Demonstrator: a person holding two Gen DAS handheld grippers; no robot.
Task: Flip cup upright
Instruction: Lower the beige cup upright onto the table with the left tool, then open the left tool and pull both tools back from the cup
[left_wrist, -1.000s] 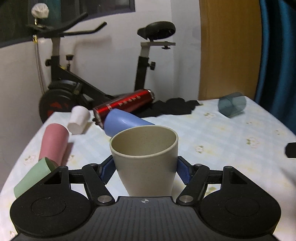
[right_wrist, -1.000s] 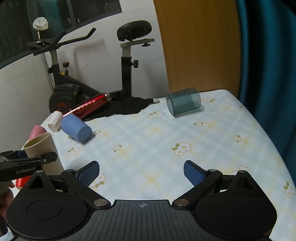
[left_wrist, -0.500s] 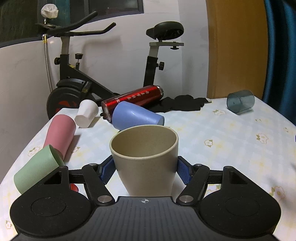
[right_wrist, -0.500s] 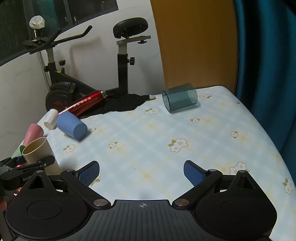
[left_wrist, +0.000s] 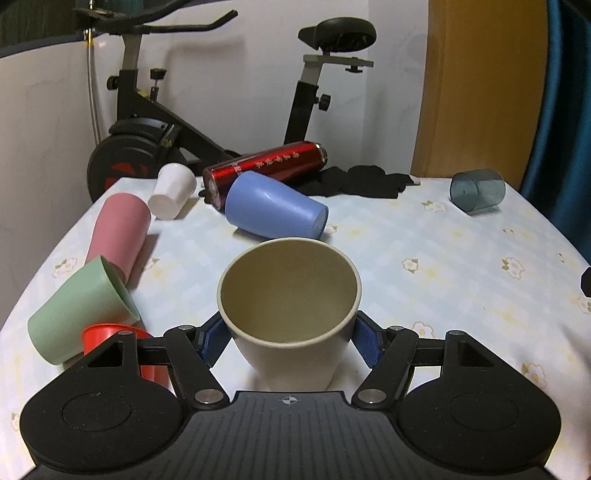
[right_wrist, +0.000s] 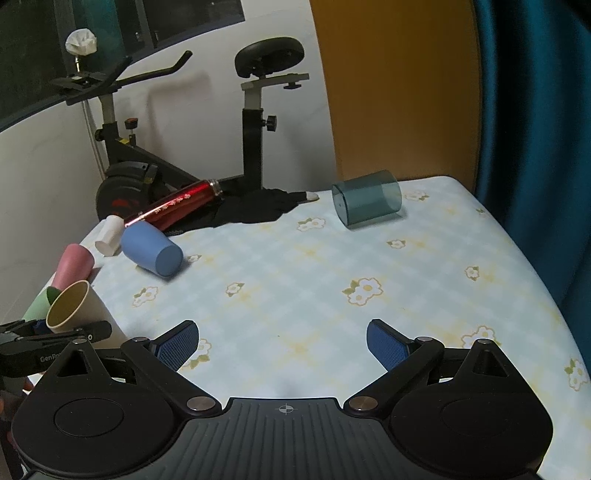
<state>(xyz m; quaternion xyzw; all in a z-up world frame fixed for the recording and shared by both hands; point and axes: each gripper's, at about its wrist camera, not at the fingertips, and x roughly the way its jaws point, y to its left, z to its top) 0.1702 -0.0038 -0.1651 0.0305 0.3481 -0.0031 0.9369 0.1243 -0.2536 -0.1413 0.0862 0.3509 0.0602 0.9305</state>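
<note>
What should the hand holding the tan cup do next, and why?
Probably lower it gently and let go. The left gripper is shut on the tan cup, whose mouth already faces up, slightly tilted. Whether its base touches the tablecloth is hidden.

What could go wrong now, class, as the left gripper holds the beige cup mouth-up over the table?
1. The left gripper pinches the smooth tapered beige plastic cup low on its wall; it could slip or tilt on release.
2. The pale green cup and small red cup lie close by and could be knocked.
</note>
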